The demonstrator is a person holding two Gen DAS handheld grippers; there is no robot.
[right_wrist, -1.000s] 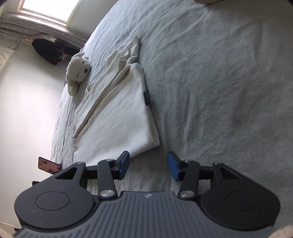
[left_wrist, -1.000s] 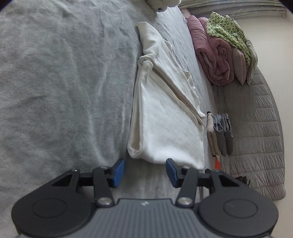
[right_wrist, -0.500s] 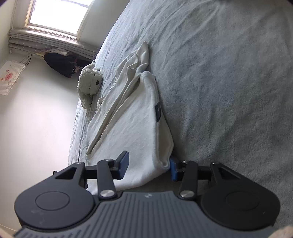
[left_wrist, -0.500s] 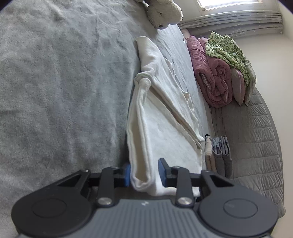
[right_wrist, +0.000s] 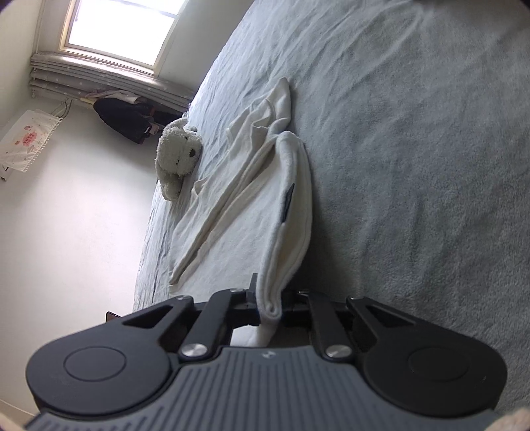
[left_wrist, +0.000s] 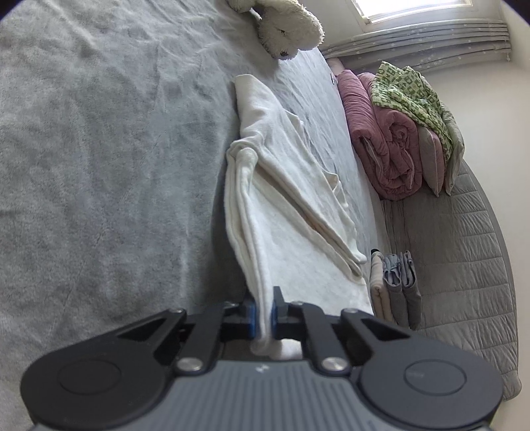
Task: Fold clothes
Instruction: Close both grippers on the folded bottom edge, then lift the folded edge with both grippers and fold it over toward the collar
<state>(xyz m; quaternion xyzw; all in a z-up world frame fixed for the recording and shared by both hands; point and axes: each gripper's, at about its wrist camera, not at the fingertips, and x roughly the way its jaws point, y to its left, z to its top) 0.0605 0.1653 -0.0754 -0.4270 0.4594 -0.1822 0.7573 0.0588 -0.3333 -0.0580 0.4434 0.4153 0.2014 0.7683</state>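
On the bed point(left_wrist: 99, 139), a cream garment point(left_wrist: 291, 212) lies lengthwise, partly folded, with a sleeve crossing its top. The left tongs point(left_wrist: 262, 315) have just closed and now pinch one near corner of its hem; the right tongs point(right_wrist: 270, 303) have likewise just closed on the other near corner, where the cloth point(right_wrist: 251, 212) bunches in a thick roll between the pads. Both corners seem slightly raised, the rest lying flat.

The step in hand looks like the lengthwise fold: carrying the near hem up and over toward the far end. To do it well, raise both corners together and level, keeping the hem taut between the hands so that it does not sag in the middle. Carry it forward in a low arc so that the lower layer is not dragged across the fuzzy cover. Lay the hem down square with the far edge before letting go. The loose sleeve may slip out; watch it.

The bed has a grey fleecy cover, somewhat wrinkled. A plush toy point(right_wrist: 177, 155) sits near the far end. Beside the bed, rolled quilts point(left_wrist: 391, 142) and three small folded pieces point(left_wrist: 394, 285) rest on a quilted mat point(left_wrist: 470, 265). A window point(right_wrist: 119, 30) lights the pale-walled room.
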